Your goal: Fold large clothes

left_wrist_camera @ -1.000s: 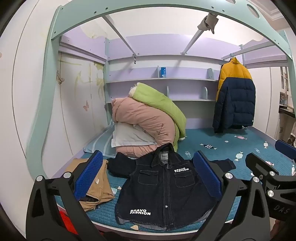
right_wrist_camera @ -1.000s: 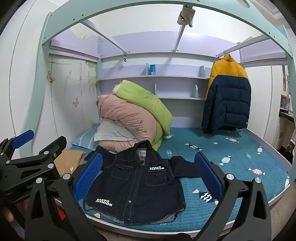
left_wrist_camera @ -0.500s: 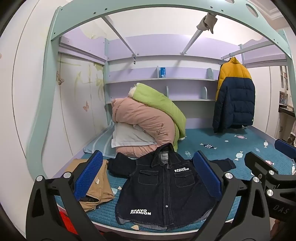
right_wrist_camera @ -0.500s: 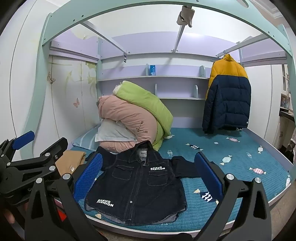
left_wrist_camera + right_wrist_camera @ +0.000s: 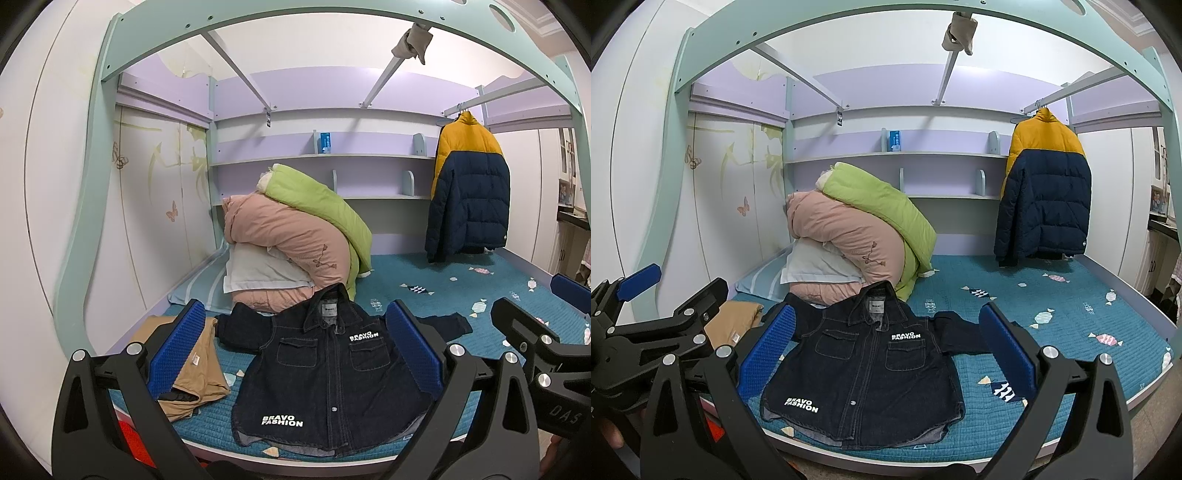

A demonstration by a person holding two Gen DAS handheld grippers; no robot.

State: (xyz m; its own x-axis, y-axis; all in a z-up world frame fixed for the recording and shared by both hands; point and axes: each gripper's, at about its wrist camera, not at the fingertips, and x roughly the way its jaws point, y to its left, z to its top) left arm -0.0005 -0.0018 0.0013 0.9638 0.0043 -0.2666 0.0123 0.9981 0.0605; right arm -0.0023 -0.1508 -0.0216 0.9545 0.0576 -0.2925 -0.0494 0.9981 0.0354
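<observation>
A dark denim jacket (image 5: pixel 328 373) with white "BRAVO FASHION" lettering lies front up and buttoned on the teal bed cover, sleeves spread to both sides. It also shows in the right wrist view (image 5: pixel 864 373). My left gripper (image 5: pixel 295 350) is open and empty, held off the bed's near edge in front of the jacket. My right gripper (image 5: pixel 886 350) is open and empty too, to the right of the left one. The right gripper's body (image 5: pixel 535 347) shows at the right edge of the left wrist view.
A folded tan garment (image 5: pixel 192 365) lies left of the jacket. Rolled pink (image 5: pixel 288 240) and green quilts on a pillow sit behind it. A yellow and navy puffer coat (image 5: pixel 469 192) hangs at the back right. The bed frame's teal arch (image 5: pixel 295 22) spans overhead.
Both grippers have drifted very slightly; the jacket and the bedding have not moved.
</observation>
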